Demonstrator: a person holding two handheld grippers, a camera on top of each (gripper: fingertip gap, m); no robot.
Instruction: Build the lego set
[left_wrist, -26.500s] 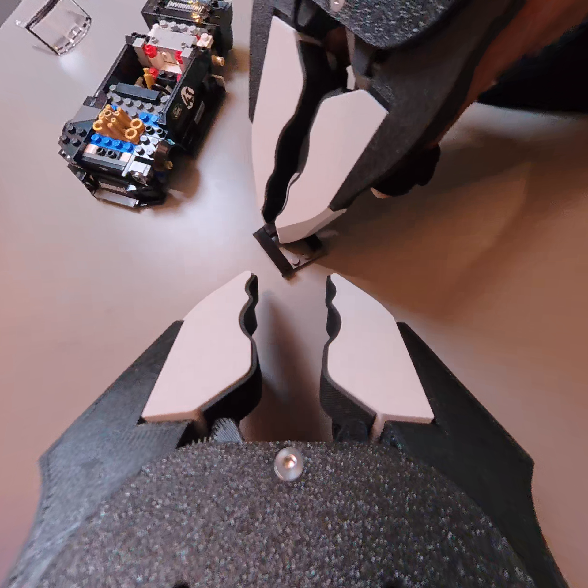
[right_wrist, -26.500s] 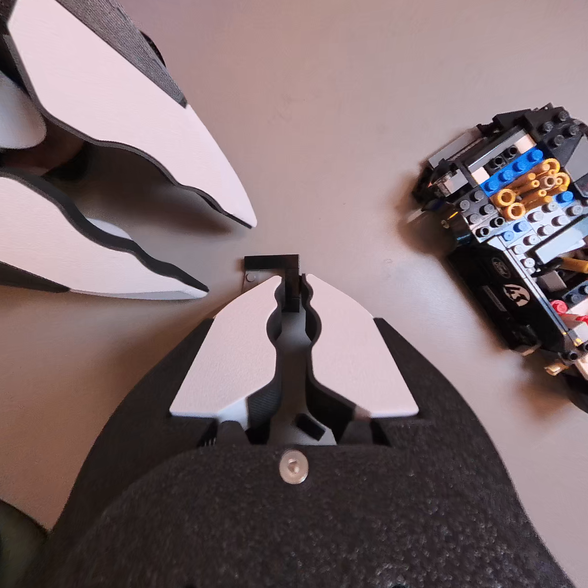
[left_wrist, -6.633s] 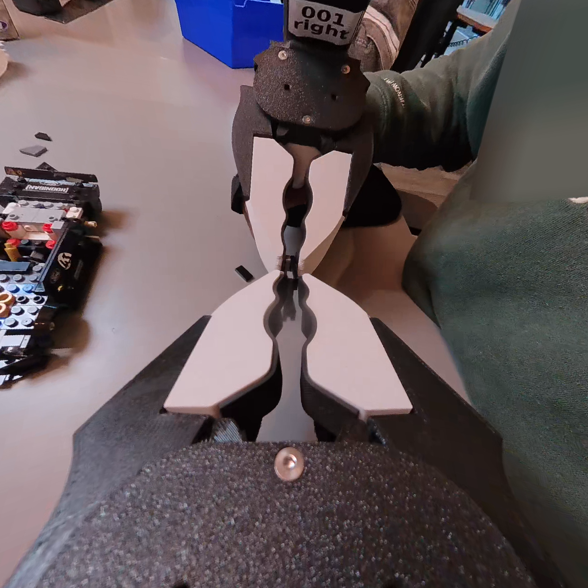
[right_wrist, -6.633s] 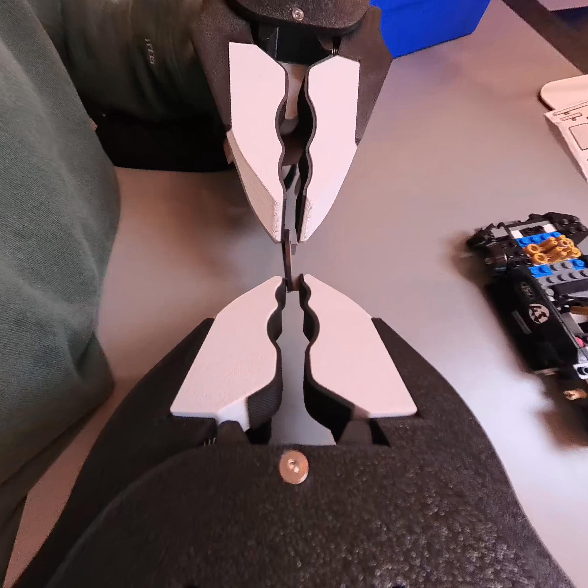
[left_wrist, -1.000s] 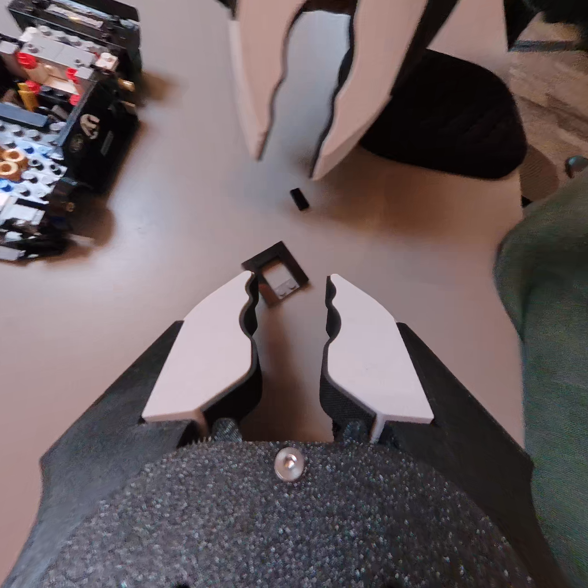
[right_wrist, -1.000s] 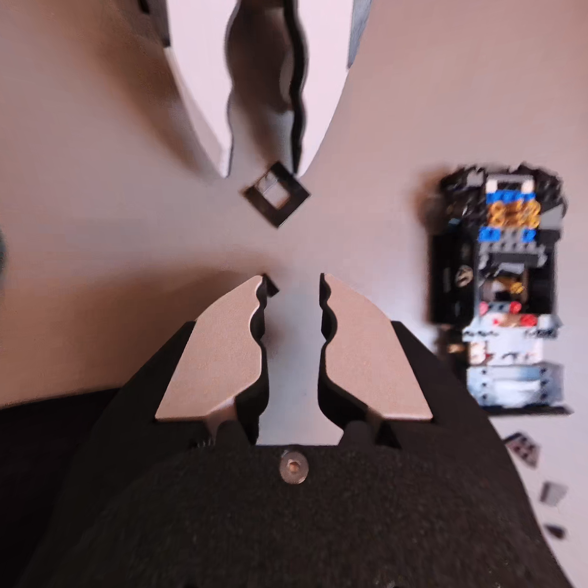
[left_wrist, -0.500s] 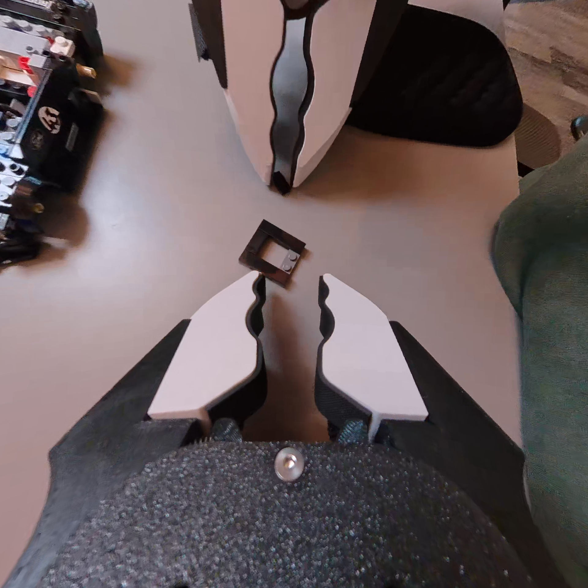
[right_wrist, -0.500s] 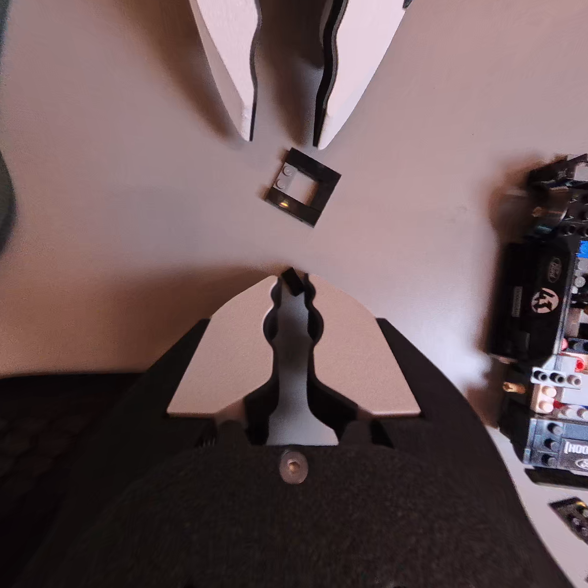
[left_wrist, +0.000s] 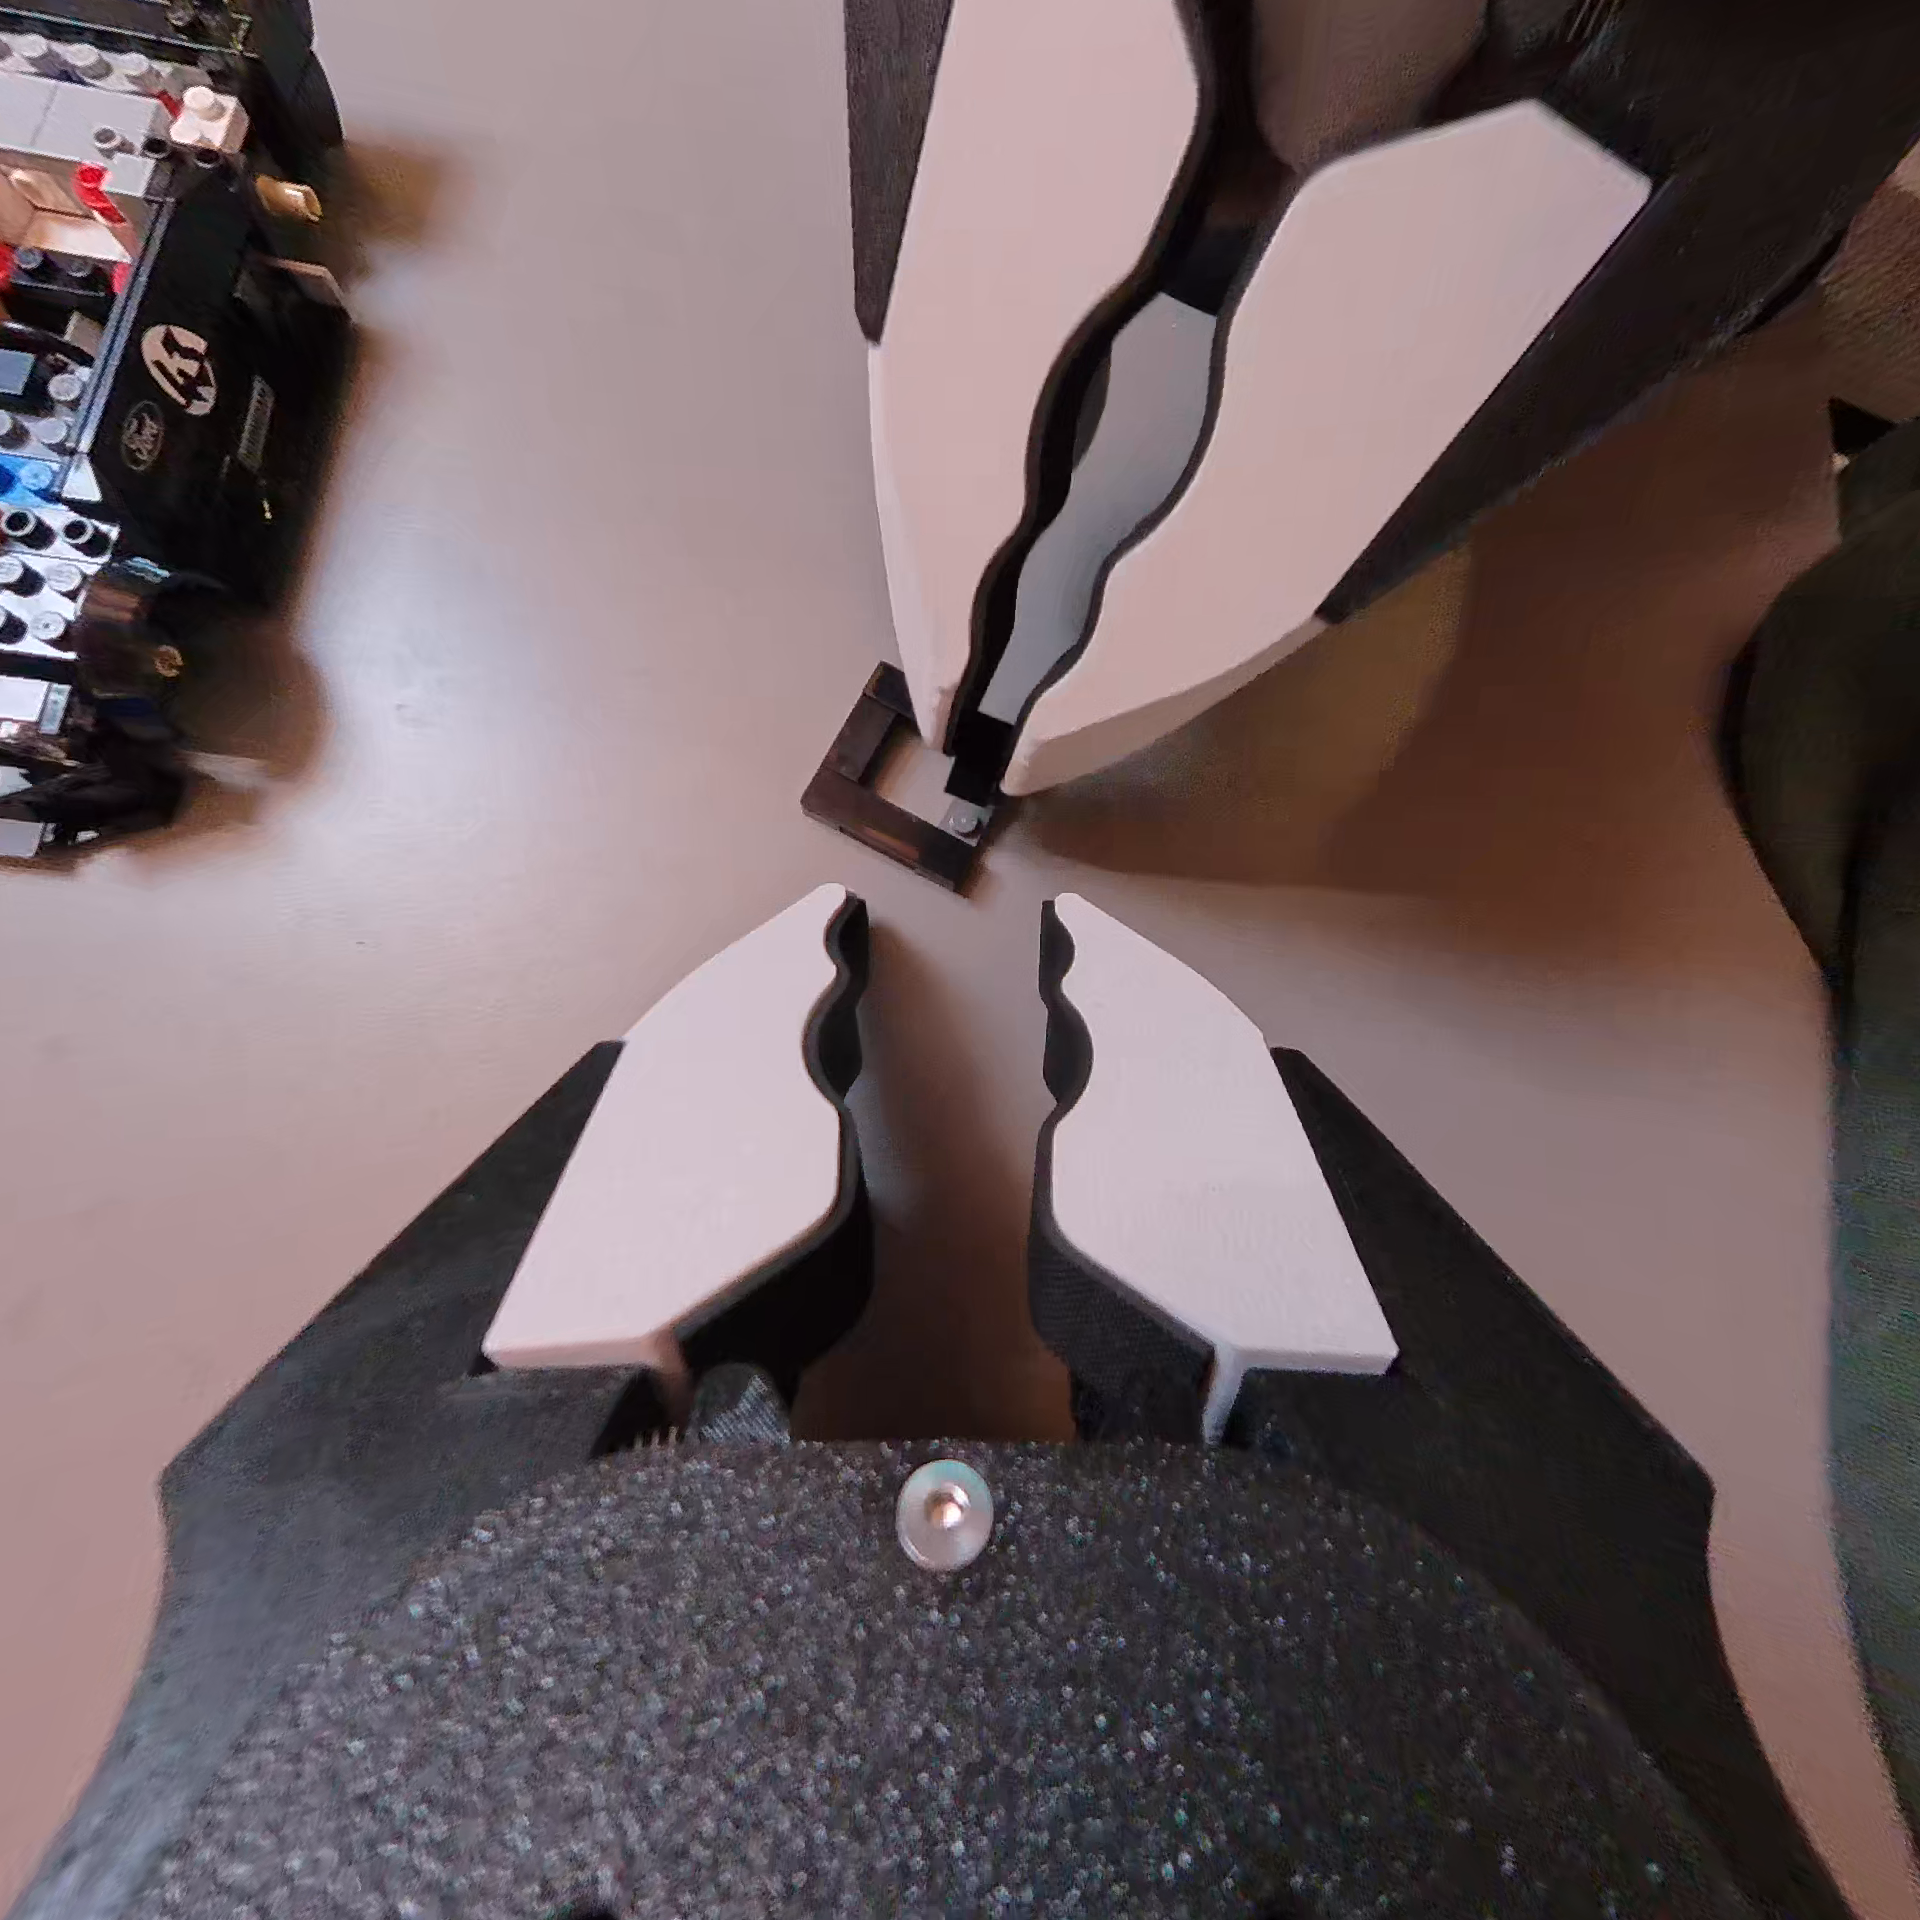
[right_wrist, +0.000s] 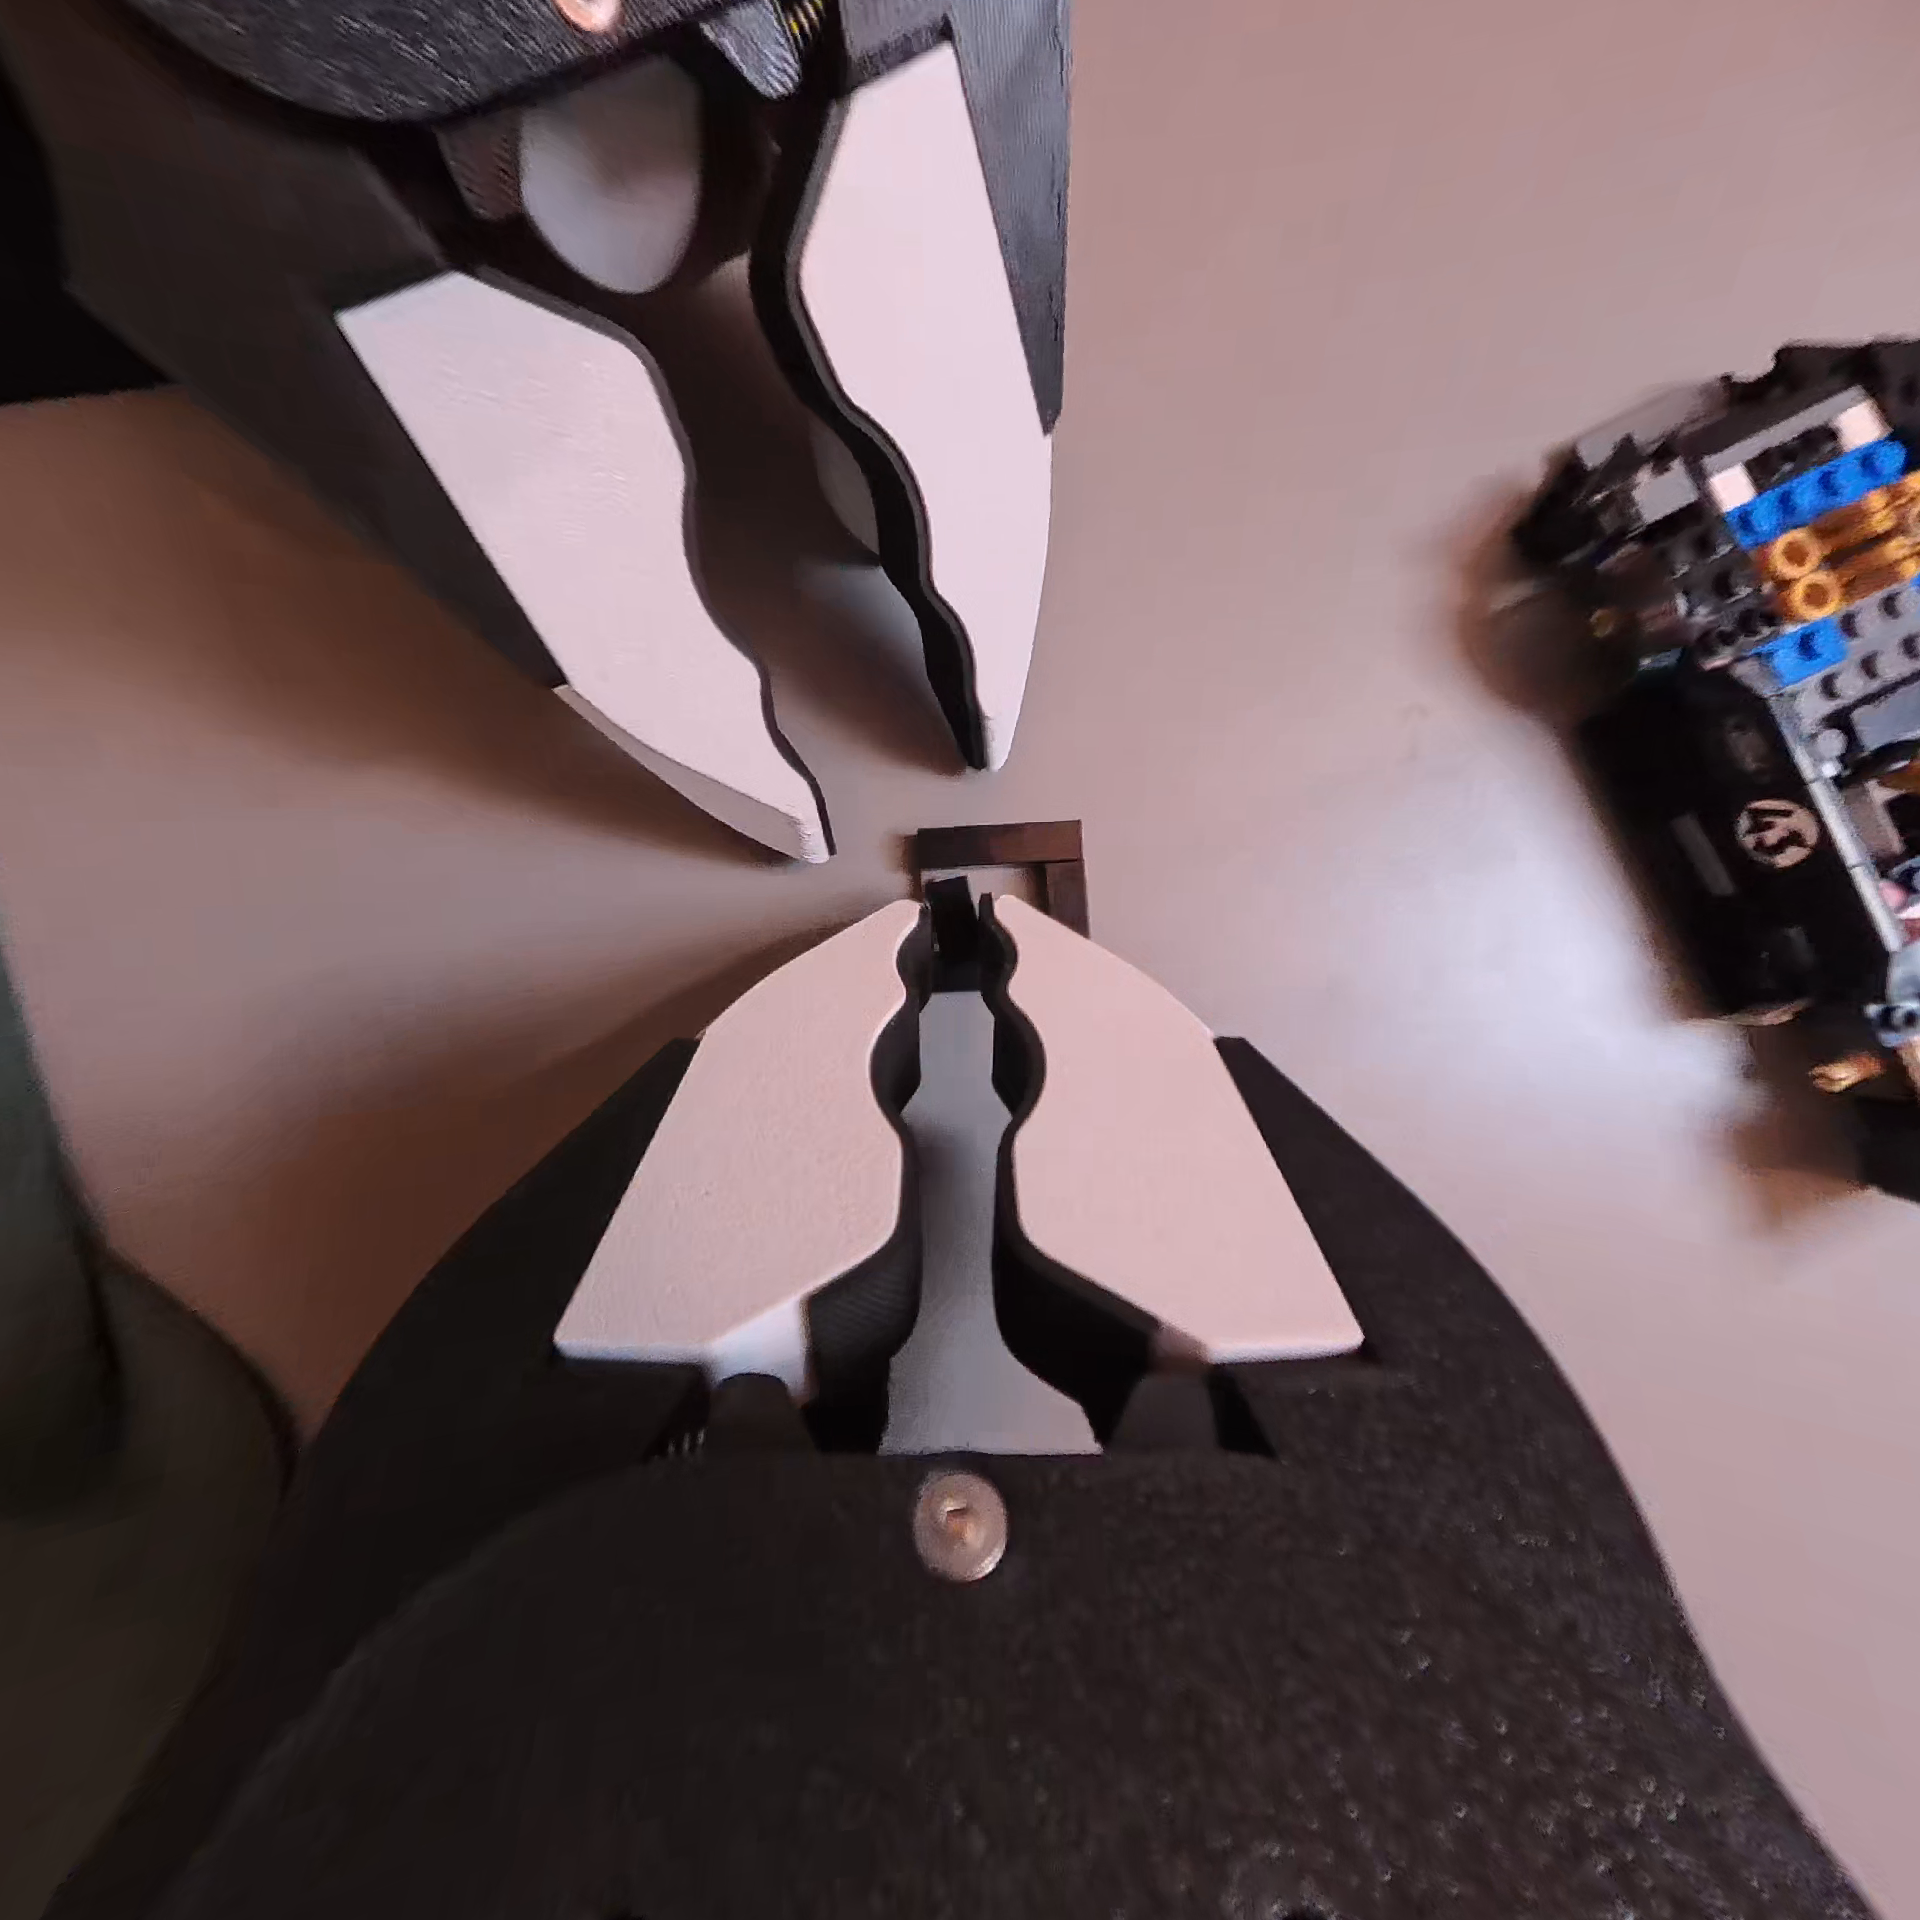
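From left wrist view only: grey stud on black frame (left_wrist: 902, 781), at 12 o'clock of left gripper (left_wrist: 954, 906), jaws apart; right gripper (right_wrist: 954, 906) jaws clamp small black piece (right_wrist: 948, 912) onto it.

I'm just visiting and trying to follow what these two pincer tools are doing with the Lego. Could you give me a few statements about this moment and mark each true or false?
1. The right gripper is shut on a small black piece. True.
2. The left gripper holds the square black frame. False: its jaws are open and empty, and the frame lies on the table just beyond its tips.
3. The small black piece is at the frame's edge that has a grey studded part. True.
4. The partly built car sits between the two grippers. False: it stands off to one side, apart from both.
5. The car shows blue and gold parts. True.
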